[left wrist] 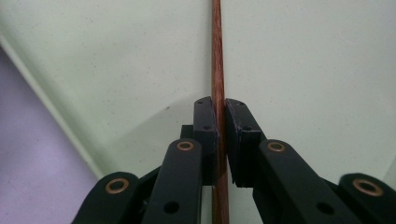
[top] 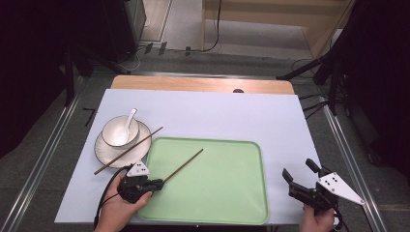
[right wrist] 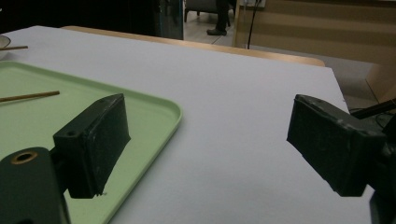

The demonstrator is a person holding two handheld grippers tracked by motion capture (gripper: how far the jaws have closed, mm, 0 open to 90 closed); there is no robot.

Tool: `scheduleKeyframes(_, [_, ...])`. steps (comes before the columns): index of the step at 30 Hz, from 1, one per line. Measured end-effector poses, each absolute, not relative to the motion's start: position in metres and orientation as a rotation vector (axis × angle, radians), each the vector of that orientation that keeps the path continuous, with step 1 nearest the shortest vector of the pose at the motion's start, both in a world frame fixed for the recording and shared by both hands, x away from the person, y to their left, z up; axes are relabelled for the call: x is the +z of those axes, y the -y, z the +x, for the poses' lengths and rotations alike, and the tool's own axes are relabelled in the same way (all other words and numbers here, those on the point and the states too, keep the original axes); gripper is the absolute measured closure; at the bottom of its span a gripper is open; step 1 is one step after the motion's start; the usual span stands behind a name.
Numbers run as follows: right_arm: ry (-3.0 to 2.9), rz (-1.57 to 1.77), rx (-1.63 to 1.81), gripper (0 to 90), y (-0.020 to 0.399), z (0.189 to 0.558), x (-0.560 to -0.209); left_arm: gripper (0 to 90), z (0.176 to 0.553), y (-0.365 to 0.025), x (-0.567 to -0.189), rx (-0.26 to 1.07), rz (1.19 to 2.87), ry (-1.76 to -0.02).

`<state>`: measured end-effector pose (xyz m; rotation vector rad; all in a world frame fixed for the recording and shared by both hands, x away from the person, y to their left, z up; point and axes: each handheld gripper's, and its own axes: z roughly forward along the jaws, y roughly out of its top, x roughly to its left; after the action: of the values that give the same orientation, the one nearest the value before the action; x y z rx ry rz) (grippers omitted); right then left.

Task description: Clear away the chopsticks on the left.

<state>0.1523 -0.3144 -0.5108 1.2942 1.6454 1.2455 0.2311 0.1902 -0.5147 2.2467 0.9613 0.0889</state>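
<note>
Chopstick [top: 183, 166] over green tray [top: 241, 193], long axis running from 7 o'clock end up to 1 o'clock tip, approx. diagonal across tray's left half. Pinched at its near end by left gripper [top: 153, 184], at tray's 8 o'clock corner. In left gripper view, same chopstick [left wrist: 217, 56] clamped between both pads, jaws closed down to stick's width, shaft leading straight ahead along gripper's own line, tray surface [left wrist: 303, 60] beneath. Can't tell whether far tip touches tray or floats just above.

Second chopstick [top: 126, 151] lying across plate [top: 104, 154] w/ bowl [top: 120, 132] and white spoon [top: 128, 121], at 10 o'clock from held stick, roughly parallel to it, near but apart.

Right gripper [top: 300, 177] well apart at 3 o'clock, past tray's right rim, over white table cover [top: 203, 111]; in right gripper view, jaws spread wide, nothing between, tray edge [right wrist: 173, 112] at 9 o'clock.

Judgement: left hand clearly nearer, already on it; next move prob. turns on stick's diagonal axis vs. tray rim, i.e. lowering or swinging it w/o tip catching.
</note>
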Motion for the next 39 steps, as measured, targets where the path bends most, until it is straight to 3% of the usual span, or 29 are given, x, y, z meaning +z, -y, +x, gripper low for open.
scheduleKeyframes(8, [-1.649, 1.297, 1.246, 12.7, 0.314, 0.153, -0.511, 81.4, 0.233, -0.191, -0.514, 0.065, 2.249, -0.944])
scheduleKeyframes(11, [-1.651, 1.293, 1.247, 12.7, 0.314, 0.154, -0.511, 71.4, 0.235, -0.191, -0.512, 0.079, 2.250, -0.950])
scheduleKeyframes(13, [-1.651, 1.291, 1.248, 12.7, 0.314, 0.154, -0.511, 71.4, 0.239, -0.191, -0.510, 0.062, 2.216, -0.956])
scheduleKeyframes(22, [-1.659, 1.296, 1.247, 12.7, 0.313, 0.156, -0.512, 89.5, 0.254, -0.151, -0.501, 0.092, 2.185, -0.910])
scheduleKeyframes(30, [-1.673, 1.293, 1.246, 12.8, 0.312, 0.157, -0.513, 90.0, 0.270, -0.118, -0.520, 0.104, 2.249, -0.902])
scheduleKeyframes(39, [-1.676, 1.289, 1.249, 12.7, 0.313, 0.156, -0.513, 90.0, 0.276, -0.137, -0.518, 0.192, 2.207, -1.019])
